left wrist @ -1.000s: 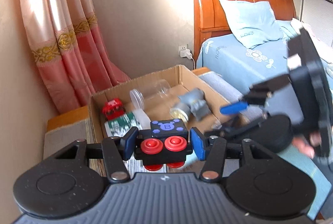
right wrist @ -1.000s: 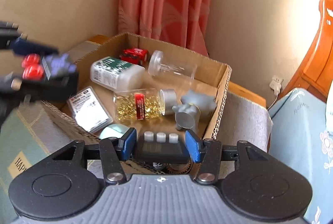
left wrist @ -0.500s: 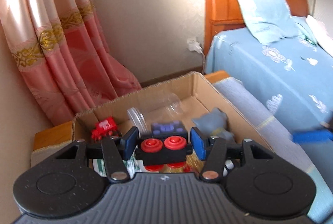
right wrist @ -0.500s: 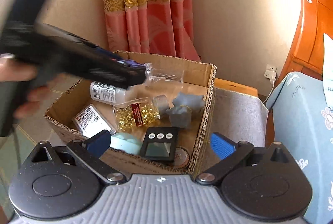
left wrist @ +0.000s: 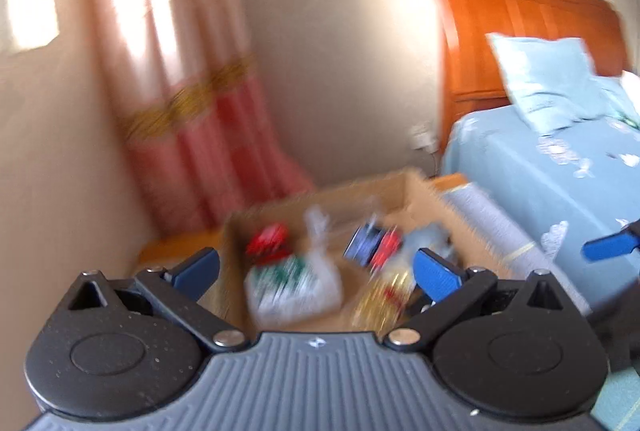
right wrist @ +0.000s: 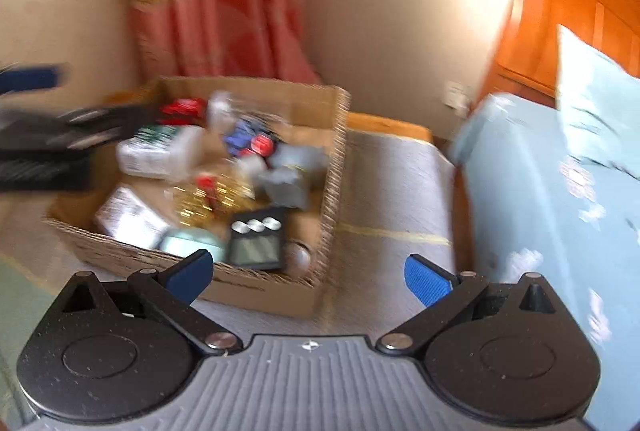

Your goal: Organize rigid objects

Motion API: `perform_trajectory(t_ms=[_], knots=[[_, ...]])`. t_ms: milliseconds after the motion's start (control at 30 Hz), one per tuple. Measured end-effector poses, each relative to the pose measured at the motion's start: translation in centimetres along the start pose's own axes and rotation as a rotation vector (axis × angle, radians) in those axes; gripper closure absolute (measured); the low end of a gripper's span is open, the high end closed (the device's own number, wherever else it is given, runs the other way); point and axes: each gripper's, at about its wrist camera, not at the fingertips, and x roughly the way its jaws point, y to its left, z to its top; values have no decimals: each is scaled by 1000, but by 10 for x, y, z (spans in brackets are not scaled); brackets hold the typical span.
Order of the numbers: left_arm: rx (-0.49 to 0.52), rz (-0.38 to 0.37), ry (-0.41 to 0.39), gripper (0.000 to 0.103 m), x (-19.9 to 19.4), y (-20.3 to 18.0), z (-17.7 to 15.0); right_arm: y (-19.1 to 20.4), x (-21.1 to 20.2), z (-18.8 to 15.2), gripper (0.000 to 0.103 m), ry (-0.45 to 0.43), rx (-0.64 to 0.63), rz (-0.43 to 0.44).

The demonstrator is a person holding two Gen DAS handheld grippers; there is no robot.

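Note:
An open cardboard box [right wrist: 334,167] sits on a low surface and holds several rigid items. The black toy with red buttons and a purple top [left wrist: 374,249] lies in the box, also in the right wrist view [right wrist: 250,143]. A black digital scale [right wrist: 256,241] lies at the box's near corner. My left gripper [left wrist: 316,271] is open and empty above the box's near side. My right gripper [right wrist: 308,277] is open and empty, in front of the box. Both views are blurred.
In the box are a white bottle with a green label [right wrist: 158,151], a jar of yellow capsules [right wrist: 204,197], a grey figure [right wrist: 290,173], a red toy car [left wrist: 268,245] and a clear cup. A bed [left wrist: 560,183] with a blue sheet is at right. Pink curtains [right wrist: 224,15] hang behind.
My left gripper opened and let go of the red-button toy, which now lies in the box. My right gripper let go of the scale earlier and has backed away, staying open.

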Motion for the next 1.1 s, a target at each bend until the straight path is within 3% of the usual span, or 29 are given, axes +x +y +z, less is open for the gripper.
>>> perform_trajectory(t_ms=[67, 200, 267, 800, 1100], knots=[[-48, 39, 61, 1, -9, 0, -14, 0, -1, -5, 0, 9, 25, -22], [-131, -2, 153, 1, -21, 3, -34, 5, -9, -15, 0, 12, 50, -18], [-147, 18, 176, 1, -25, 4, -39, 9, -18, -19, 0, 2, 48, -10], [-163, 96, 164, 1, -47, 9, -45, 18, -40, -25, 0, -38, 68, -26], [-161, 96, 166, 1, -46, 8, -45, 19, -42, -25, 0, -45, 60, -25]])
